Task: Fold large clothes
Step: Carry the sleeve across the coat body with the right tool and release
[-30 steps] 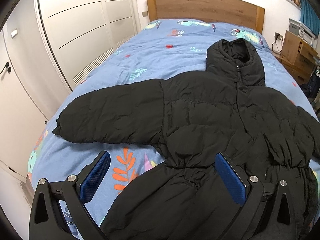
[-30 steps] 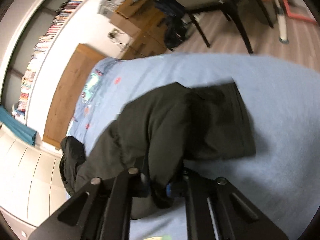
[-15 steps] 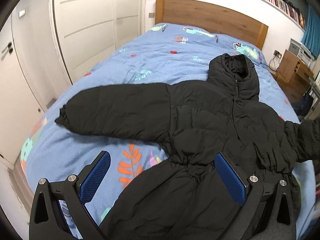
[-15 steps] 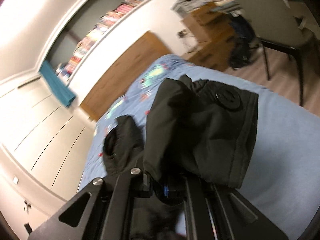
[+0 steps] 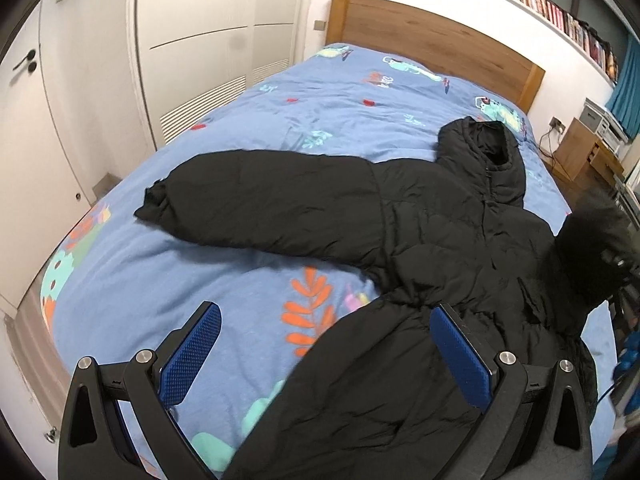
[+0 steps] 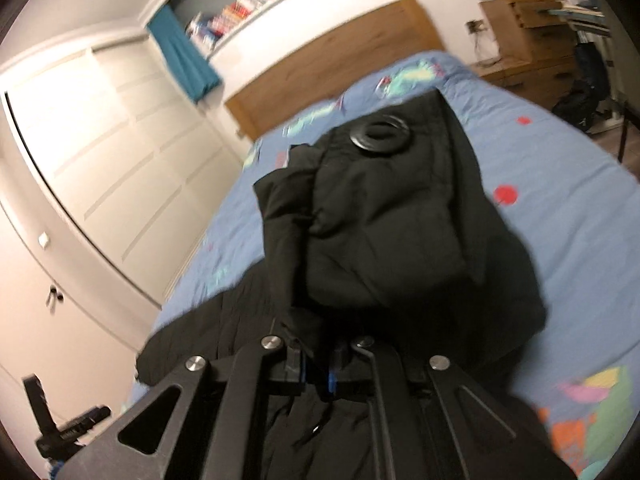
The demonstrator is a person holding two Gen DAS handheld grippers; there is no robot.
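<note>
Change since a second ago: In my left wrist view the far sleeve cuff (image 5: 592,256) of the black puffer jacket (image 5: 420,240) now stands lifted off the bed (image 5: 248,120) at the right edge; earlier that sleeve lay flat. My right wrist view has swung from the floor side of the room round to the headboard (image 6: 332,60).
Right gripper (image 6: 316,368): I read the jaws as together, clamped on black jacket fabric; the cuff bunches above them, a round black eyelet (image 6: 380,136) on top. This view is blurred.
Left gripper (image 5: 324,356): jaws wide apart, blue pads (image 5: 192,356) bare, nothing between them. I see it hovering over the bed's near edge, above the jacket's hem; contact with the fabric I cannot tell.
Jacket position: spread front-up across the middle of the bed, hood (image 5: 484,152) toward the headboard, near sleeve (image 5: 260,200) stretched toward the bed's left edge.
Surface: blue printed duvet on the bed.
Room: white wardrobe doors (image 5: 192,40) beside the bed's left side, bookshelf (image 5: 560,12) above the headboard, wooden drawers (image 5: 580,156) by the far right corner.
</note>
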